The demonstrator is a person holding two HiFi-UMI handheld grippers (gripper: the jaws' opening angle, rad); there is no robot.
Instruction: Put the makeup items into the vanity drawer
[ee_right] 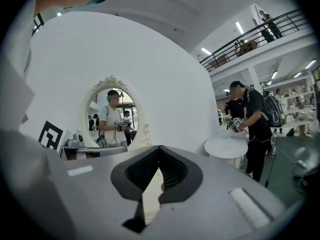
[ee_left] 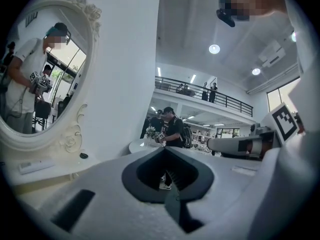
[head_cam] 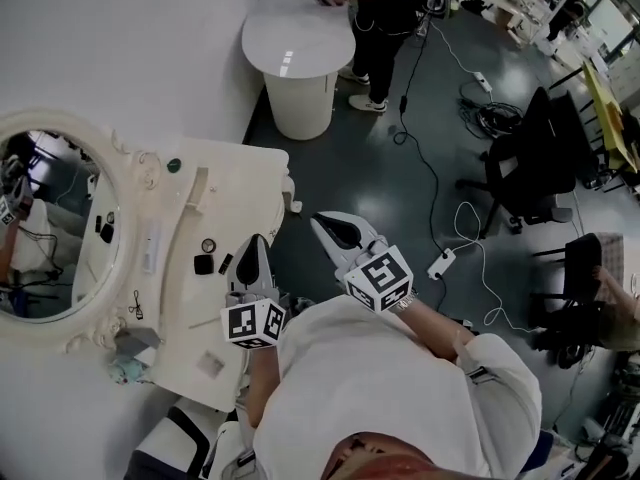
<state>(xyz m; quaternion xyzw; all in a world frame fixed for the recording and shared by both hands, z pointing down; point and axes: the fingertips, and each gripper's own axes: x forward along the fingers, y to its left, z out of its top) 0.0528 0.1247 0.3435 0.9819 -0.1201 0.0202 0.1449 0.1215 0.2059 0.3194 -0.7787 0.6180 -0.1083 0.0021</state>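
Observation:
The cream vanity [head_cam: 235, 183] stands at the left with its oval mirror [head_cam: 50, 228]. On its top lie small makeup items: a black square compact [head_cam: 204, 264], a round one [head_cam: 208, 245], a white stick [head_cam: 151, 246] and a green-capped piece [head_cam: 174, 166]. My left gripper [head_cam: 256, 240] is shut and empty, its tips over the vanity's near edge beside the black compact. My right gripper [head_cam: 326, 224] is shut and empty too, held over the dark floor to the right of the vanity. In the gripper views both pairs of jaws [ee_left: 165, 151] [ee_right: 159, 149] meet with nothing between them. No open drawer shows.
A round white table [head_cam: 300, 38] stands beyond the vanity, with a person [head_cam: 385, 8] at it. Cables and a power strip [head_cam: 442, 264] lie on the dark floor. A black office chair [head_cam: 530, 158] is at the right. A stool [head_cam: 190, 438] sits under the vanity's near end.

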